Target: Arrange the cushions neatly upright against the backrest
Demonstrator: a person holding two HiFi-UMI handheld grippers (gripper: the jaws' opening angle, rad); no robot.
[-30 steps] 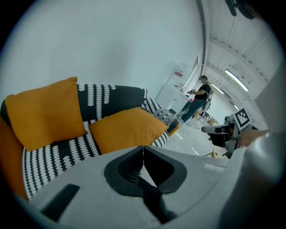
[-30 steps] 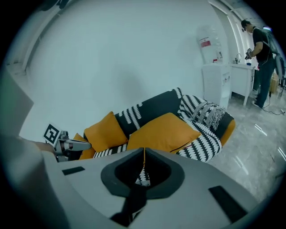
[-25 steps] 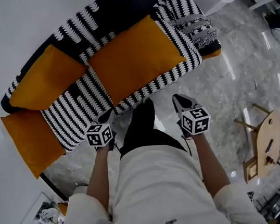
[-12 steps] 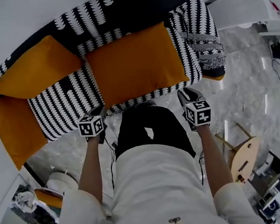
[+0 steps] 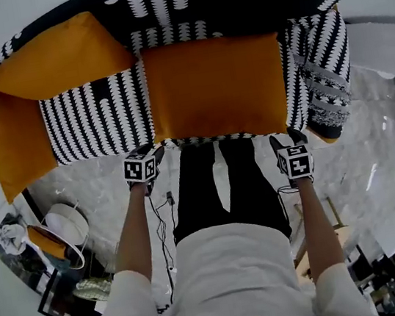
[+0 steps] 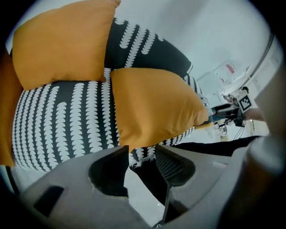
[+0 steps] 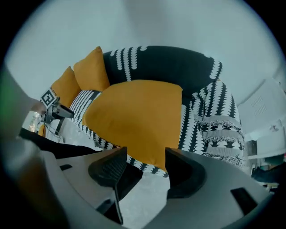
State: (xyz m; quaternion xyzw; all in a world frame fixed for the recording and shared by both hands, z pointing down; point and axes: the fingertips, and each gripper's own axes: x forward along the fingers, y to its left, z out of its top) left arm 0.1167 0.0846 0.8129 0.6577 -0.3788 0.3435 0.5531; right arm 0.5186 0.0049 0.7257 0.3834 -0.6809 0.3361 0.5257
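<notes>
L gripper [image 6: 140,154]: jaws have just been opening. I read them apart, pads on nothing. The sofa [image 6: 62,120] front edge w/ fringe and the near corner of the big orange cushion [image 6: 152,107] line up beyond the gap.

R gripper [image 7: 145,159]: jaws likewise just opening, apart, nothing clamped. The same cushion's front edge shows past the gap.

Head view: both grippers sit at the seat front, one by each near corner of that cushion. It lies flat on the seat, not upright.

2nd orange cushion [image 5: 55,57] props against the backrest in the back-left corner. 3rd orange cushion [image 5: 12,138] sits at the L arm end. Striped throw [image 5: 324,89] is over the R arm.

Writing: marker cubes [image 5: 140,168] carry b/w square codes. Print on the white box [image 7: 261,107] is too small for me to read.
</notes>
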